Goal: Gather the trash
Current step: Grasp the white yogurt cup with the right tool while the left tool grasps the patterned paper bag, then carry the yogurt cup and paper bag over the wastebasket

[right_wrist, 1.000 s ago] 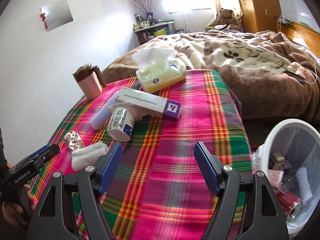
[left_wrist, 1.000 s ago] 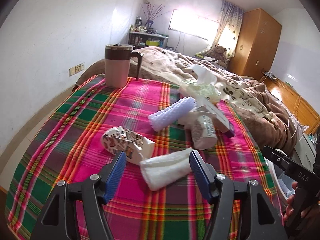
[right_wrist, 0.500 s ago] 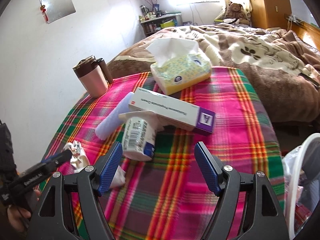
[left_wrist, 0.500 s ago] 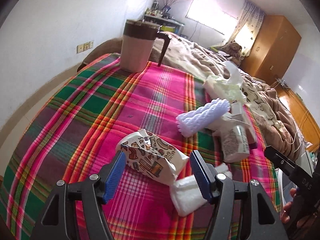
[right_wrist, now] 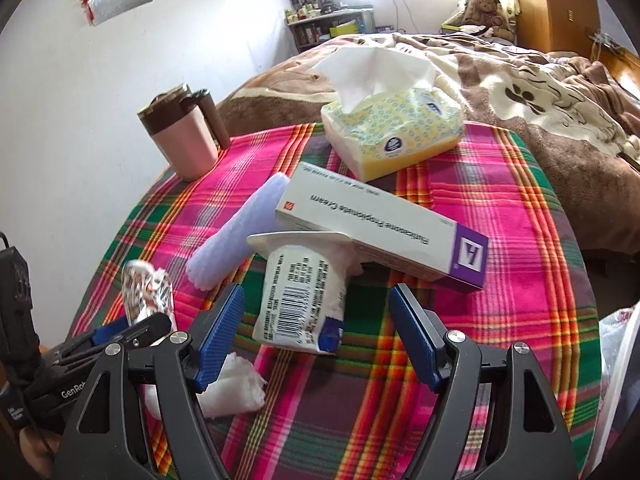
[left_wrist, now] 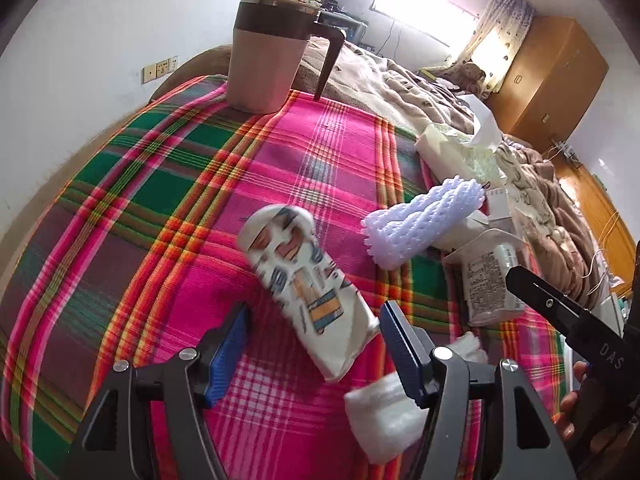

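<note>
Pink lidded mug [right_wrist: 185, 139] upright on plaid cloth [right_wrist: 500, 264]; tissue pack [right_wrist: 394, 130] near bed [right_wrist: 540, 80]; wardrobe [left_wrist: 556, 80] behind

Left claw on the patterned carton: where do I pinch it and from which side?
Pinch the patterned carton across its narrow width, near the flattened near end. It lies flat on the plaid cloth, long axis slanting away from the left claw, whose open fingers already straddle that end. Come from above and the near side, probably rolling slightly to square up with the slant.
</note>
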Demonstrator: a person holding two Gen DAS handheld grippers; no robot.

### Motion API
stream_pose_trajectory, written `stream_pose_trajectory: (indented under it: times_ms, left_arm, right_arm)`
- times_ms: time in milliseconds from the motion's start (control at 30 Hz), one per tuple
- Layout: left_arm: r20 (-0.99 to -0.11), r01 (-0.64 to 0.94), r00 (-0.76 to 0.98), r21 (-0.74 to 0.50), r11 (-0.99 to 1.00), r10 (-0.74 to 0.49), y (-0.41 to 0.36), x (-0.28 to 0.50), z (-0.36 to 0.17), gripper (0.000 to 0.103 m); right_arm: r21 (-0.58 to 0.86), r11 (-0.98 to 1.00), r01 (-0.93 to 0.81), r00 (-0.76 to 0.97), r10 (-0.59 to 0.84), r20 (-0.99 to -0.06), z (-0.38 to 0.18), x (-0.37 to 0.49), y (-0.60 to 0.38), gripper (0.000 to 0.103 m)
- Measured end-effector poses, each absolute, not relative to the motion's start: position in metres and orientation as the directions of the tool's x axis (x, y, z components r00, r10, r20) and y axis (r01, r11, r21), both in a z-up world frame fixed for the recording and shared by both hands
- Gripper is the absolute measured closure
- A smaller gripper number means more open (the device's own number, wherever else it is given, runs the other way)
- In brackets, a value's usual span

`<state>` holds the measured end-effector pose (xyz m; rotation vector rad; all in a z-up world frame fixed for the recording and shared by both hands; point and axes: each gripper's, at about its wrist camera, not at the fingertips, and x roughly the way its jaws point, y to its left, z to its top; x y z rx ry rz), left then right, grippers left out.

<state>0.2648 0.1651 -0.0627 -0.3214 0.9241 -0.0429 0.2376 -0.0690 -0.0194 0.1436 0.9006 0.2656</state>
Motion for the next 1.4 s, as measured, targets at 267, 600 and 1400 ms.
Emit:
stream_pose_trajectory:
  times_ms: [267,600,1400]
  left_arm:
    - [-0.772,-0.146,0.618,-0.301,0.942,-0.151,0.18,0.27,-0.062,0.037]
    - [-0.765,-0.183,0.633,-0.302,0.936,-0.123,0.181,0.277,-0.064,0.045]
    - [-0.688,-0.088,0.718,-0.237,0.967,-0.104,0.154,0.24,-0.024,0.055]
  right_arm:
    - [0.184,0.971,-0.15,0.584,0.237,-0.776,-0.028,0.242,-0.064,0.027]
    - [0.23,0.965,-0.123,0.598,0.257,-0.759,-0.03,0.242,-0.069,0.036]
    - [0.275,0.952,-0.132,0.631,0.295,-0.717,-0.019,0.214,-0.087,0.055]
